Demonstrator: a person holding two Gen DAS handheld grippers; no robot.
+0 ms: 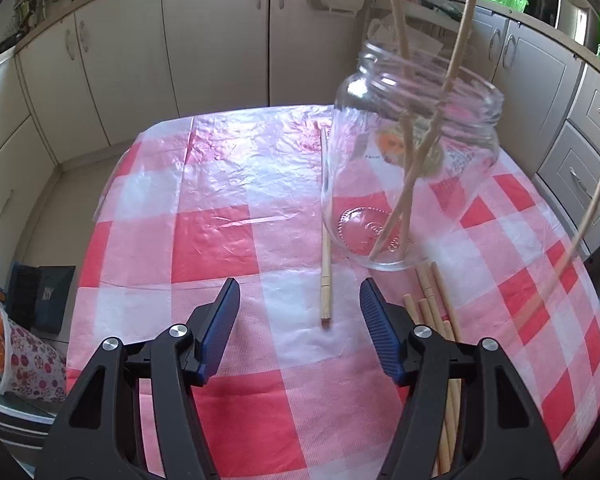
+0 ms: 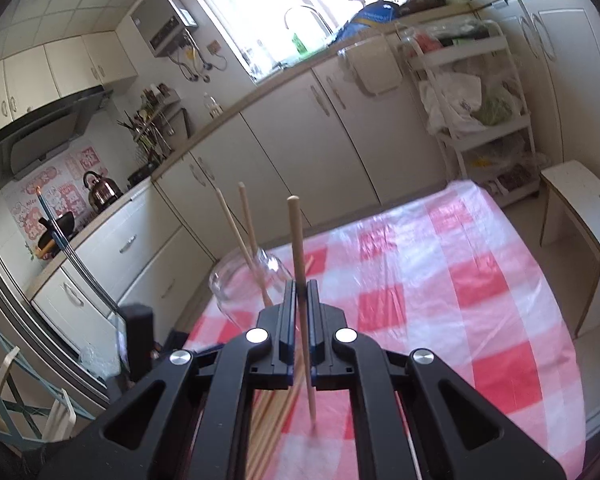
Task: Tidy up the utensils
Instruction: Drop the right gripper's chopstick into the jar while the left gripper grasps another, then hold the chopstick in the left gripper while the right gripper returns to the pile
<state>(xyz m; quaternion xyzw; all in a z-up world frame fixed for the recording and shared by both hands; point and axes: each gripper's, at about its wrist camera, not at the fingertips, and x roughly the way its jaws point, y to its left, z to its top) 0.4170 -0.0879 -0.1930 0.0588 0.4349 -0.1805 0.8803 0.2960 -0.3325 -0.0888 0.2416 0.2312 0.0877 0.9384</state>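
Red-and-white checked plastic covers the table where the left gripper (image 1: pixel 300 308) hangs released, a loose pale wooden chopstick (image 1: pixel 325 224) lying lengthwise just ahead between its jaws, clear glass jar (image 1: pixel 412 168) ahead-right, while the right gripper (image 2: pixel 301 300) clenches another chopstick (image 2: pixel 300 280) upright.

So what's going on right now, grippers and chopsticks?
Left gripper open, empty, above loose chopstick. Right gripper shut on one chopstick. Two already in jar. More in pile on table. Nothing in the way.
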